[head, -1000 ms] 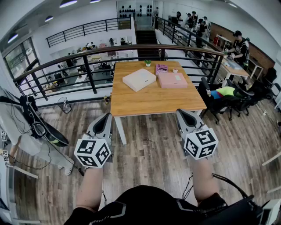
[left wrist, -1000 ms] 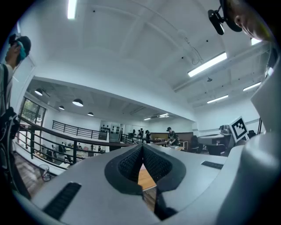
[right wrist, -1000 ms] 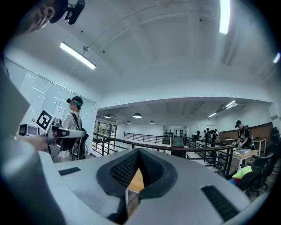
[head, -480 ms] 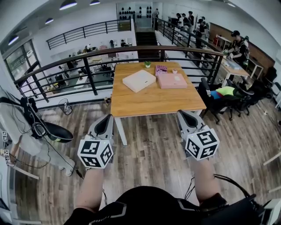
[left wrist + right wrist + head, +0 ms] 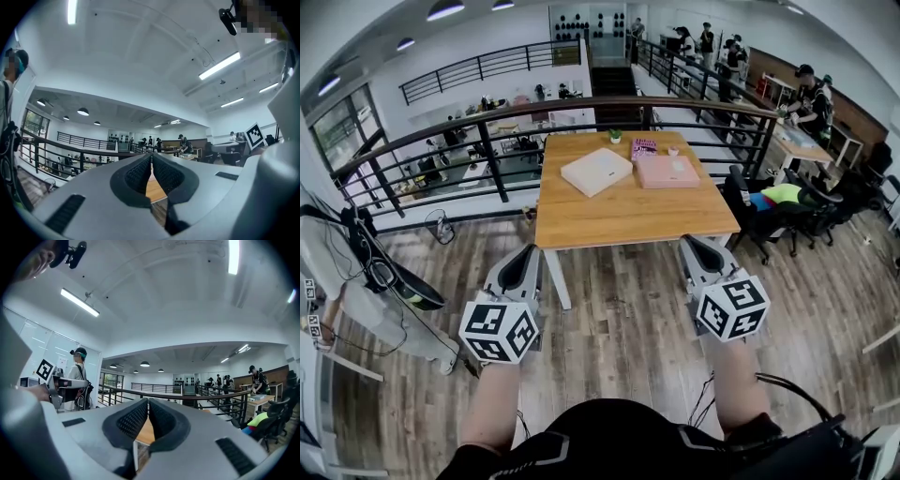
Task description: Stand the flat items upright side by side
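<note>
Mezzanine room, plank floor; a wooden bench (image 5: 623,217) is standing against a black railing (image 5: 502,155).

Left tool (image 5: 525,255), right tool (image 5: 694,248): jaws are sitting pressed together and empty, pointing level toward the bench's near edge, forearms reaching forward in parallel.

White flat box (image 5: 597,171), pink flat box (image 5: 667,171): lying flat at the far end, well apart from both tools. Probably light, stiff and smooth; pinching a long edge is looking soundest.

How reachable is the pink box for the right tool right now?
Probably not yet. The right tool, shut, hangs at the near edge of the table, and the pink box lies flat near the far end. The bare tabletop between leaves the way free, so stepping closer should do.
</note>
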